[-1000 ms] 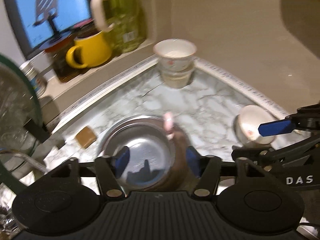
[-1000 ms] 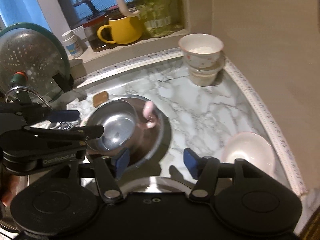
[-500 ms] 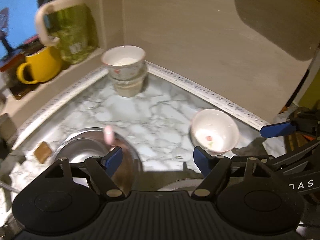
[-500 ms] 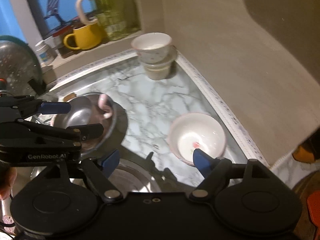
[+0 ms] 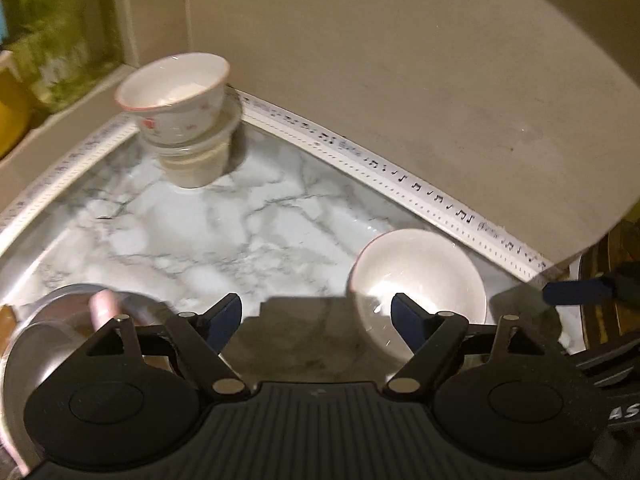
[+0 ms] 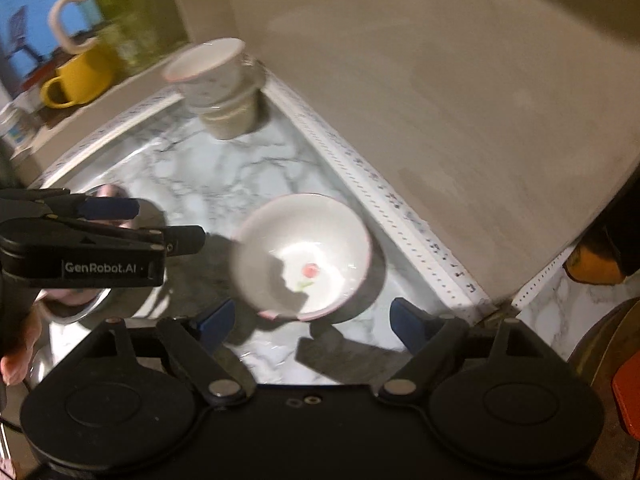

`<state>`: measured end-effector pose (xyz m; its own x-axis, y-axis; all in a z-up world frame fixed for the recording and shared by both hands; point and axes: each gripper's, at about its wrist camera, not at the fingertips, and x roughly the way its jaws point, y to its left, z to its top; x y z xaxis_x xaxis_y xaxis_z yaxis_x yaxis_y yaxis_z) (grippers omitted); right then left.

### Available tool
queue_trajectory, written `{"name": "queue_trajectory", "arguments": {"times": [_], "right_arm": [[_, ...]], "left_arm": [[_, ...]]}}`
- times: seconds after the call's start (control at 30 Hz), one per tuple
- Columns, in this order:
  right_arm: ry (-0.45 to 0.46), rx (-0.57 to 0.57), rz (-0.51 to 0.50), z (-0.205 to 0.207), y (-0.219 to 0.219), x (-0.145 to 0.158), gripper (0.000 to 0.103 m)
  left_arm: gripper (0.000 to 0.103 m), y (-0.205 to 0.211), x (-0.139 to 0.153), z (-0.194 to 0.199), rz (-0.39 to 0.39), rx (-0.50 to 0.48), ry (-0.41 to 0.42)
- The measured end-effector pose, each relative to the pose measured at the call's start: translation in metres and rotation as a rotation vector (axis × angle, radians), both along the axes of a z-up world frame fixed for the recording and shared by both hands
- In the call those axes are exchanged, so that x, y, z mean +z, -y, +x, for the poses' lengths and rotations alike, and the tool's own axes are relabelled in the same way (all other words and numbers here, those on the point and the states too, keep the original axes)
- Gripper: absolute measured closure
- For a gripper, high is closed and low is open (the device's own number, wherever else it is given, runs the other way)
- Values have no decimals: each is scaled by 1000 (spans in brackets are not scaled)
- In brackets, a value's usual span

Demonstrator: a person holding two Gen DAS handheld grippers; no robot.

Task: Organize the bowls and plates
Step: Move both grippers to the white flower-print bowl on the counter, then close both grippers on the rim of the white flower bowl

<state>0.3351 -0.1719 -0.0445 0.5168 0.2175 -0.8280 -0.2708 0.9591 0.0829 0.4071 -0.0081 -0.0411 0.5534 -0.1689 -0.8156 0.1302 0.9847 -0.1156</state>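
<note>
Both claws are spread and hold nothing. The bowl (image 6: 308, 254) stands on the table (image 6: 224, 176) just ahead of the right claw (image 6: 310, 320), between its fingers' lines. Expect glazed ceramic: stiff, slippery, breakable. Grip the rim wall with one finger inside and one outside; close gently. The stack (image 6: 218, 88) stands far ahead.

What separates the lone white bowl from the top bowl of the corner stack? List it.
1. The lone bowl sits directly on the marble counter; the top bowl rests on other bowls in the corner.
2. The lone bowl lies near both grippers; the top bowl stands far back by the wall.
3. The lone bowl shows a pink flower inside; the top bowl shows small red marks on its outside.

Both are white, upright, with pinkish rims.
</note>
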Motion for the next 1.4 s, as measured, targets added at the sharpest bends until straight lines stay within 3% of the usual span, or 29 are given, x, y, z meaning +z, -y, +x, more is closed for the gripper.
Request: {"name": "queue_trajectory", "arguments": {"times": [0.17, 0.43, 0.53, 0.8, 0.87, 1.23, 1.4], "right_arm": [[-22, -59, 4, 21, 9, -21, 22], [-50, -91, 0, 42, 4, -43, 38], [-57, -91, -7, 45, 0, -45, 41], [-67, -85, -19, 50, -4, -51, 54], [-69, -86, -20, 51, -4, -52, 58], [-62, -93, -45, 53, -4, -56, 87], [-53, -92, -50, 53, -3, -56, 88]], "left_arm": [[21, 15, -18, 21, 21, -10, -16], [23, 24, -37, 35, 19, -8, -48], [37, 27, -41, 37, 23, -23, -57], [50, 29, -49, 41, 21, -26, -76], [61, 29, -50, 42, 13, -23, -83], [92, 30, -53, 43, -26, -32, -101], [94, 33, -52, 39, -16, -23, -92]]}}
